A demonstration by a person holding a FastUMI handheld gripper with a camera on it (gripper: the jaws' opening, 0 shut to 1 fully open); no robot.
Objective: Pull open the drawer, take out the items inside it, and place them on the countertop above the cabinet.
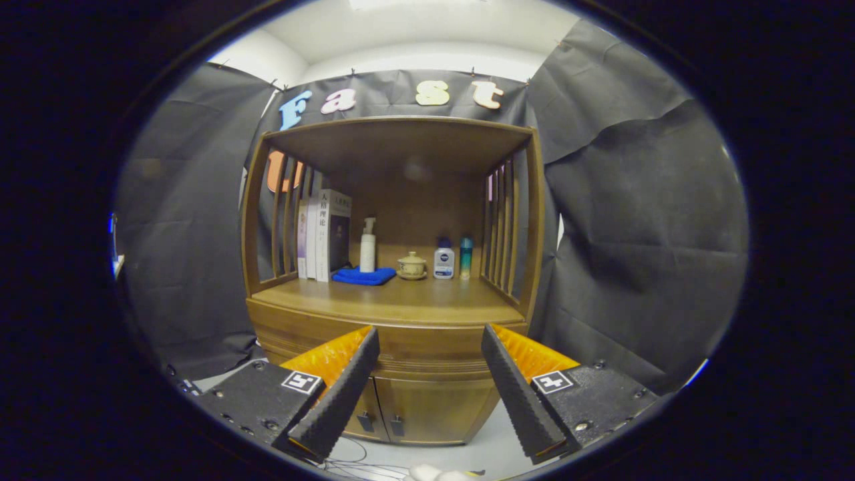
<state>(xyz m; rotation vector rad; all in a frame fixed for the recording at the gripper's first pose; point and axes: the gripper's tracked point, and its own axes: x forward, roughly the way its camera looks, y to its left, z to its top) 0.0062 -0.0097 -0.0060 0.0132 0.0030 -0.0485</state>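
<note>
Spread wide and holding nothing, the gripper (431, 354) is hanging well short of the cabinet (427, 401) — its closed drawer (427, 347) is lying dead ahead at twelve o'clock, long axis running crosswise between the fingers, just beneath the countertop (394, 300).

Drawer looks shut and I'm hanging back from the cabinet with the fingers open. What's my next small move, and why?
Probably ease the gripper forward toward the drawer front, the closed band just under the countertop. The fingers stand wide apart and touch nothing, with that band showing between their tips. I cannot make out a handle from here, so a closer look should come before any grasp.
</note>
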